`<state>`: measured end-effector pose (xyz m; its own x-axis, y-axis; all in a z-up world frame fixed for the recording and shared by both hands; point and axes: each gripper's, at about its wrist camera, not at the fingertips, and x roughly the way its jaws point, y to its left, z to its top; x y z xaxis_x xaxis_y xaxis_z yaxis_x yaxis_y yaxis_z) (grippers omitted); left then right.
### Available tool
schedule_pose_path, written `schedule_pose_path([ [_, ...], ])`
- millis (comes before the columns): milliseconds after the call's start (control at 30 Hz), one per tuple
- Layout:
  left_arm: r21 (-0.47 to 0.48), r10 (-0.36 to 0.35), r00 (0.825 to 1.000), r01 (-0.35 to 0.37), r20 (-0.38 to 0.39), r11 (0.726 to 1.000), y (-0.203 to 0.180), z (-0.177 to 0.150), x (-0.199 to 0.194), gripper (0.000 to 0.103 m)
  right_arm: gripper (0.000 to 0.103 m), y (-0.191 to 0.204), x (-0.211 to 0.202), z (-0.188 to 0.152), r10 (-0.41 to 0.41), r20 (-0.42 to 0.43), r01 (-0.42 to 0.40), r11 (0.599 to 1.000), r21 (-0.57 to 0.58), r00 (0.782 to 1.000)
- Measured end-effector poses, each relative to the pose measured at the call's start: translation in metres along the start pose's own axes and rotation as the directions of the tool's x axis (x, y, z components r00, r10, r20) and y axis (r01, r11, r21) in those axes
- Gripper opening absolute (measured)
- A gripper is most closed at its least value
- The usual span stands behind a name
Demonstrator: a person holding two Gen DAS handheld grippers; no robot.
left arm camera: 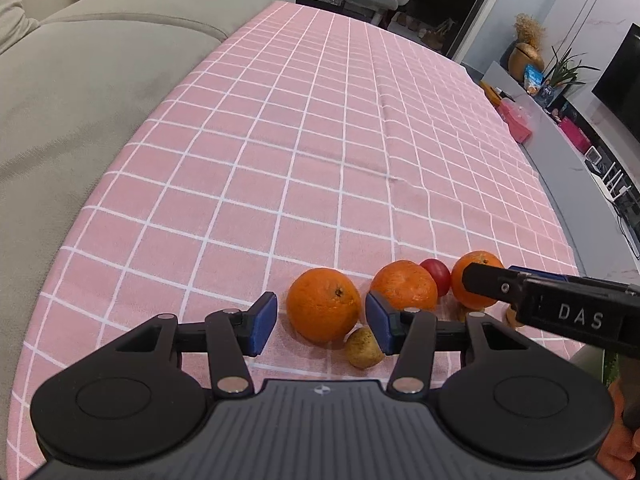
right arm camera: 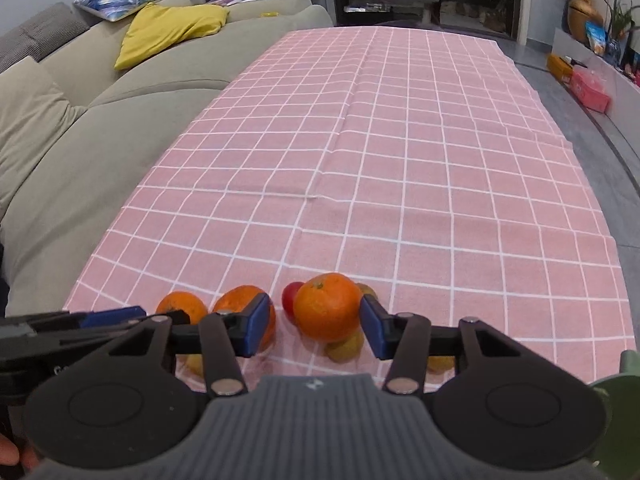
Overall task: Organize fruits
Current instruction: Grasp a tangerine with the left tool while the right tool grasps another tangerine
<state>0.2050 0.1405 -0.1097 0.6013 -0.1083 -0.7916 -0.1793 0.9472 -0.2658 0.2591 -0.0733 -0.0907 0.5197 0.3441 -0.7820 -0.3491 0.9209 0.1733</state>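
Task barely begun: fruits clustered at tablecloth [left arm camera: 320, 140] near edge. Left gripper [left arm camera: 320, 326] unclenched around left orange [left arm camera: 323, 304]; right gripper [right arm camera: 316, 326] straddles right orange [right arm camera: 327, 306], contact unclear. Nothing sorted.

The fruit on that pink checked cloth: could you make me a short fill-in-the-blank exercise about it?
1. The tablecloth is pink with ____ grid lines.
2. Between the left hand-held gripper pads sits an ____.
3. The small fruit behind the middle orange is coloured ____.

Missing words: white; orange; red.
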Motion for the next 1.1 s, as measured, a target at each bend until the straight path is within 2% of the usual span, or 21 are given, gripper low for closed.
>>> schedule_pose_path([
  [267, -0.001, -0.005, 1.000, 0.005, -0.016, 1.000, 0.001, -0.001, 0.010, 0.058, 0.044, -0.004, 0.010, 0.003, -0.011, -0.015, 0.011, 1.000, 0.029, 1.000],
  [400, -0.003, -0.021, 1.000, 0.021, -0.015, 1.000, 0.001, 0.001, 0.010, 0.051, 0.040, -0.004, 0.013, 0.002, -0.012, -0.015, 0.012, 1.000, 0.027, 1.000],
  [733, 0.004, -0.025, 1.000, 0.025, 0.011, 1.000, -0.001, -0.003, 0.010, 0.049, 0.040, -0.007, 0.015, 0.004, -0.001, -0.031, 0.002, 0.999, 0.043, 1.000],
  [867, -0.008, 0.001, 1.000, -0.001, 0.022, 1.000, 0.001, -0.005, 0.004, 0.049, 0.039, -0.007, 0.013, 0.004, 0.007, -0.031, -0.005, 0.999, 0.037, 1.000],
  [1100, -0.050, -0.013, 0.999, 0.015, 0.040, 0.999, 0.003, -0.005, -0.018, 0.049, 0.039, 0.003, -0.003, -0.001, 0.012, 0.005, -0.012, 1.000, -0.020, 1.000],
])
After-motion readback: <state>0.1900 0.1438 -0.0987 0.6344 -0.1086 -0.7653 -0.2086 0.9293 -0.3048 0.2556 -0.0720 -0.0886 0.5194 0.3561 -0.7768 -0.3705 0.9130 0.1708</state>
